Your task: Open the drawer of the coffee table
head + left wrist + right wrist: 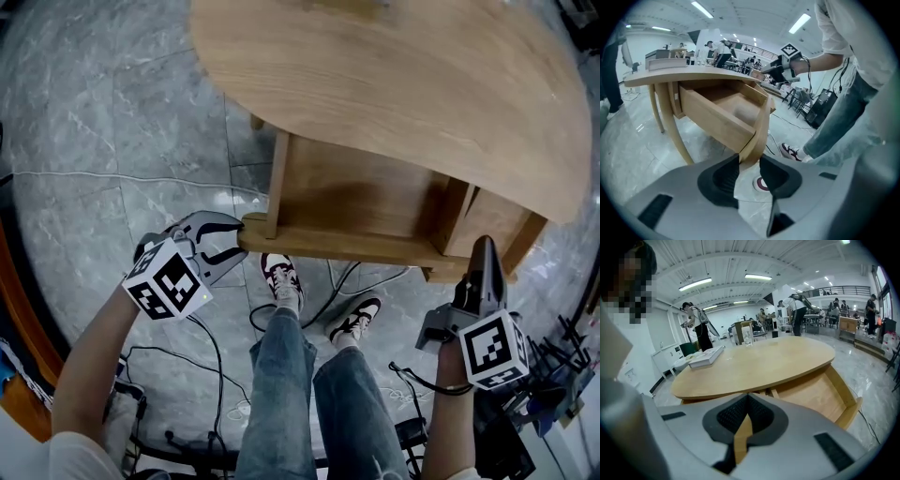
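Beneath the oval coffee table (pixel 403 84), its one drawer (pixel 366 192) stands pulled well out toward the person.
Two grippers flank the drawer front. The left gripper (pixel 240 238), at 9 o'clock, has its jaws loosened around the corner, probably letting go. The right gripper (pixel 485 244), at 3 o'clock, has its jaws clenched together by the far end. One worktop, one drawer.

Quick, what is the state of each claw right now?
Left claw: open, with the end of the drawer front between its jaws.
Right claw: closed, holding nothing.
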Tool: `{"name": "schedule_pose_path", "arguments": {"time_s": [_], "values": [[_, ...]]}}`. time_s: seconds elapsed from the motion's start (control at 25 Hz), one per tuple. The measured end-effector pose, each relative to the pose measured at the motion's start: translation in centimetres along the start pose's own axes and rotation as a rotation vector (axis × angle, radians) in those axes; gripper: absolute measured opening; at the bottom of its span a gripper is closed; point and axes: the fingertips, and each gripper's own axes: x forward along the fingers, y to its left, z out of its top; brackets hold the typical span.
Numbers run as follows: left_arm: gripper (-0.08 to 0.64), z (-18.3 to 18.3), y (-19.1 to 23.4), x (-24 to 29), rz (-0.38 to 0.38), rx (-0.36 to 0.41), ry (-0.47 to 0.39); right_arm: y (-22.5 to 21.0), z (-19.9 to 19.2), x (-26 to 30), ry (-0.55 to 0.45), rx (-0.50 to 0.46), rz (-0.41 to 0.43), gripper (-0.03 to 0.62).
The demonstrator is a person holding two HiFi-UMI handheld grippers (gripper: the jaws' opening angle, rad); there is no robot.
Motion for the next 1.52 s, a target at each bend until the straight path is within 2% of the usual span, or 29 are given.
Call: {"name": "schedule_pose_path", "arguments": {"time_s": [0.2,0.4,0.52,0.6,0.76,0.84,0.96,1.12,1.24,1.36,1.52], "values": [[0.138,-0.5,0.2,-0.4,0.044,-0.163,-0.031,-0.2,1.5,-1.3,-0.022,-0.005,0.021,0.0],[0.143,-0.9,-0.6,-1.7,0.131,-0.263,-0.011,-1.3,3.4,-3.6,-0.05,-0.014,0.039,0.0],[0.139,0.7,-1.7,-3.8,0.225,-0.34,-0.083,-2.9,4.7,-5.4,-0.071,-0.025,0.043,0.0],[0.132,4.1,-2.0,-6.2,0.324,-0.388,-0.206,-4.2,5.7,-6.6,-0.094,-0.022,0.045,0.0],[0.123,14.8,-2.5,-11.5,0.515,-0.43,-0.519,-6.5,7.3,-9.3,-0.131,-0.002,0.06,0.0],[0.112,20.3,-4.1,-13.4,0.58,-0.427,-0.622,-7.2,9.1,-12.0,-0.169,-0.014,0.072,-0.002],[0.109,27.8,-7.5,-16.4,0.649,-0.447,-0.73,-7.8,12.8,-17.1,-0.226,-0.073,0.078,0.0],[0.06,36.2,-12.2,-20.1,0.697,-0.496,-0.82,-8.7,17.3,-23.1,-0.279,-0.131,0.095,-0.002],[0.025,41.4,-15.1,-22.5,0.727,-0.48,-0.837,-9.8,20.2,-26.9,-0.314,-0.087,0.111,-0.001],[0.003,44.4,-17.8,-25.4,0.793,-0.466,-0.824,-10.2,23.0,-31.0,-0.357,-0.044,0.137,0.0],[-0.005,46.5,-20.8,-29.1,0.877,-0.475,-0.816,-10.8,26.3,-35.6,-0.42,-0.061,0.179,-0.001]]}}
